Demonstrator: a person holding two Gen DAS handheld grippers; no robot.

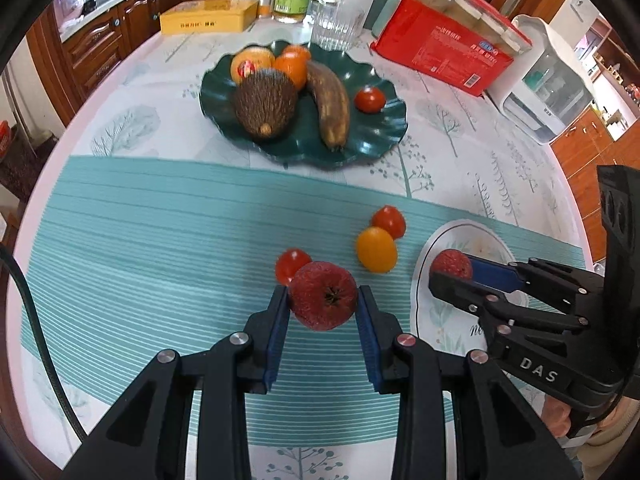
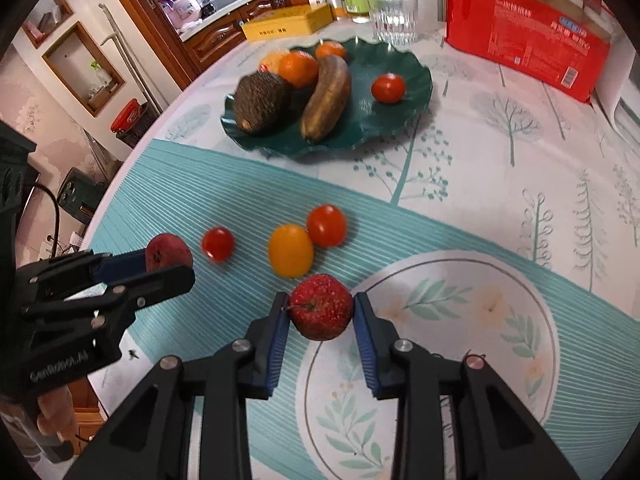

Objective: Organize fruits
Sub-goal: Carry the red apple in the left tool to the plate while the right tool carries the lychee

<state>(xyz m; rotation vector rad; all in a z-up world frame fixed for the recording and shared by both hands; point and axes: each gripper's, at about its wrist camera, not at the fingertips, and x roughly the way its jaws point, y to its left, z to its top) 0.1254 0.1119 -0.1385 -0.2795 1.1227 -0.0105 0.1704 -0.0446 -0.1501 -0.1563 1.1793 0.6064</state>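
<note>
Fruits sit gripped: left gripper (image 1: pixel 323 300) clamps one red fruit (image 1: pixel 323 301) beside the white plate (image 1: pixel 424 300); right gripper (image 2: pixel 321 308) (housing lettered "DAS") pinches another red fruit (image 2: pixel 321 307) over it.

Glossy green plate (image 1: pixel 376 136), ribbed clear glass (image 1: pixel 334 26), matt black tongs (image 1: pixel 323 300) (blue ridged pads (image 1: pixel 370 336))

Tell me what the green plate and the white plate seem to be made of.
The green plate looks like glossy glass or glazed ceramic: bright highlights on its wavy rim; which one is unclear. The white plate looks like glazed ceramic with a printed leaf pattern, though melamine is possible.
</note>
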